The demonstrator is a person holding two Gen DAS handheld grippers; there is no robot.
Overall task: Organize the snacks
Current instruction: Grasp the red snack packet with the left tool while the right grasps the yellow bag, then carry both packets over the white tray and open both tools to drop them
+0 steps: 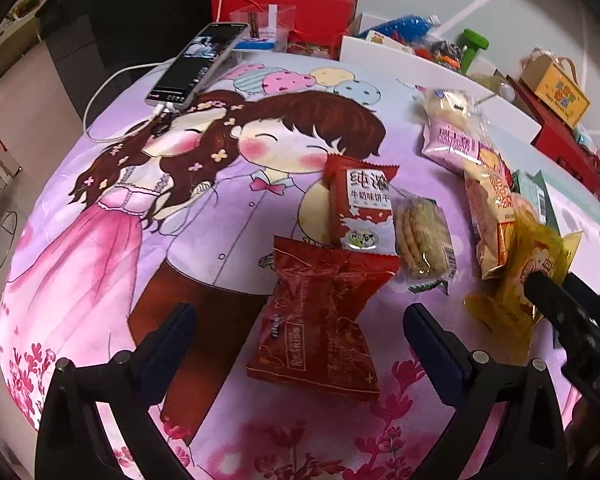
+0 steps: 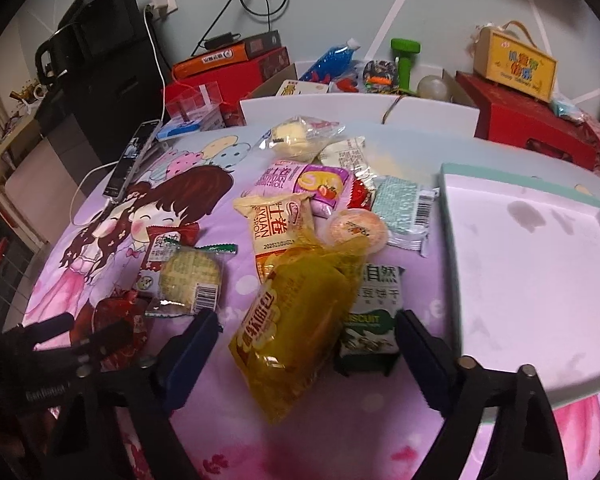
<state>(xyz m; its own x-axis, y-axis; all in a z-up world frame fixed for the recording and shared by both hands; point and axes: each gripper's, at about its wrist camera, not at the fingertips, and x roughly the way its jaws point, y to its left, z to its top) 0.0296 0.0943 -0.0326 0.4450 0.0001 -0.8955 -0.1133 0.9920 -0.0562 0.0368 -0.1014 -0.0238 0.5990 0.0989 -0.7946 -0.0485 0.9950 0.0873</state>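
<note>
Cartoon-printed bedding carries every snack loose; the white tray (image 2: 540, 264) right of the right gripper (image 2: 304, 346) holds nothing, so sorting has barely begun. Both grippers gape: the left gripper (image 1: 300, 330) straddles a red packet (image 1: 320, 320), the right a yellow packet (image 2: 296, 332).

The left gripper (image 1: 300, 320), jaws spread wide, straddles a crinkled dark-red foil snack packet (image 1: 324, 320) lying on the pink cartoon-print cloth (image 1: 100, 240), apparently without pad contact.
</note>
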